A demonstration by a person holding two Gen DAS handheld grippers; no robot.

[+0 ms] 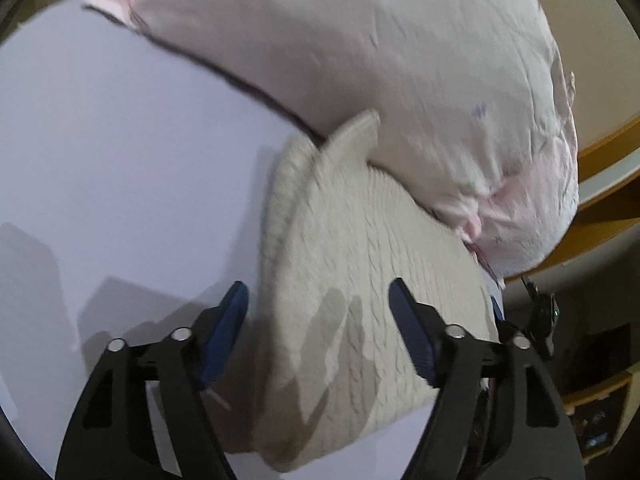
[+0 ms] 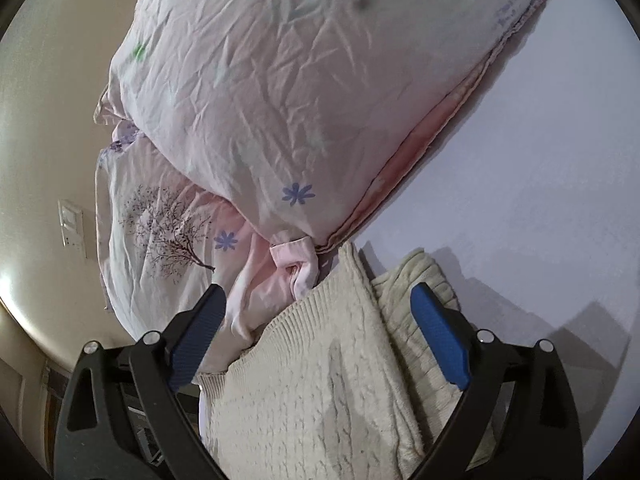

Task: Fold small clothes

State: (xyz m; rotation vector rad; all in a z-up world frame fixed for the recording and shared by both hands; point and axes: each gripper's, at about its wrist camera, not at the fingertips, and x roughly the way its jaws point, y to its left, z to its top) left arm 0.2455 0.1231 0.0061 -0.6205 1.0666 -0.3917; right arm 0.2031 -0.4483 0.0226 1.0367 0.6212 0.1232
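Note:
A cream cable-knit sweater (image 1: pixel 360 280) lies folded on the pale lavender bed sheet (image 1: pixel 120 160), its far edge against a pink flowered quilt (image 1: pixel 360 60). My left gripper (image 1: pixel 318 320) is open and hovers over the sweater's near part, its blue pads on either side of it, holding nothing. In the right wrist view the same sweater (image 2: pixel 312 380) fills the lower middle, with a folded layer on its right. My right gripper (image 2: pixel 320 336) is open above it and holds nothing.
The bunched quilt (image 2: pixel 260 100) with blue flower and tree prints lies beyond the sweater. The sheet (image 2: pixel 540 180) stretches to the right. A beige wall with a switch plate (image 2: pixel 72 224) is at left. A wooden bed frame (image 1: pixel 608 184) shows at right.

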